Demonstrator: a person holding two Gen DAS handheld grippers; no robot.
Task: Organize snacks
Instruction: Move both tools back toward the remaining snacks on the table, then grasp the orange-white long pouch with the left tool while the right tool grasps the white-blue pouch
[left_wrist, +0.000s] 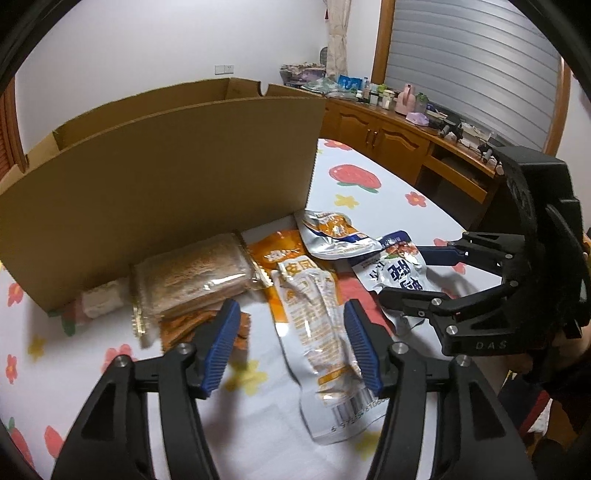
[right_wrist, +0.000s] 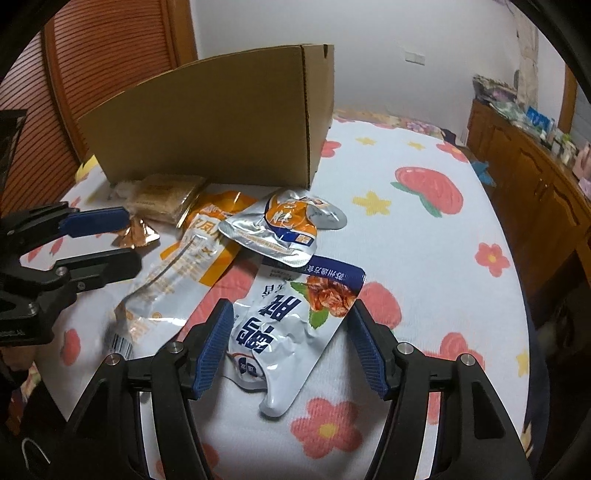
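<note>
Left gripper (left_wrist: 291, 343) jaws released over long orange-silver pouch (left_wrist: 317, 332); right gripper (right_wrist: 291, 343) jaws released around blue-silver pouch (right_wrist: 288, 332). Cardboard box (left_wrist: 166, 177) behind, on bed.

Floral bedsheet (right_wrist: 424, 236), white with strawberries and yellow and red flowers, filling centre out to 3 and 6 o'clock. Wooden cabinet run (left_wrist: 391, 136) at 2 o'clock, cluttered on top: pink bottle (left_wrist: 406, 98), blue packet (left_wrist: 349, 83), small jars, cables further right. Grey slatted blind (left_wrist: 476, 62) in wood frame at 1 o'clock. Patterned curtain (left_wrist: 338, 37) at 12. Wall switch plate (left_wrist: 224, 68) at 11. Reddish louvred wooden panel (right_wrist: 110, 62) at 10 to 11 o'clock in right wrist view.
</note>
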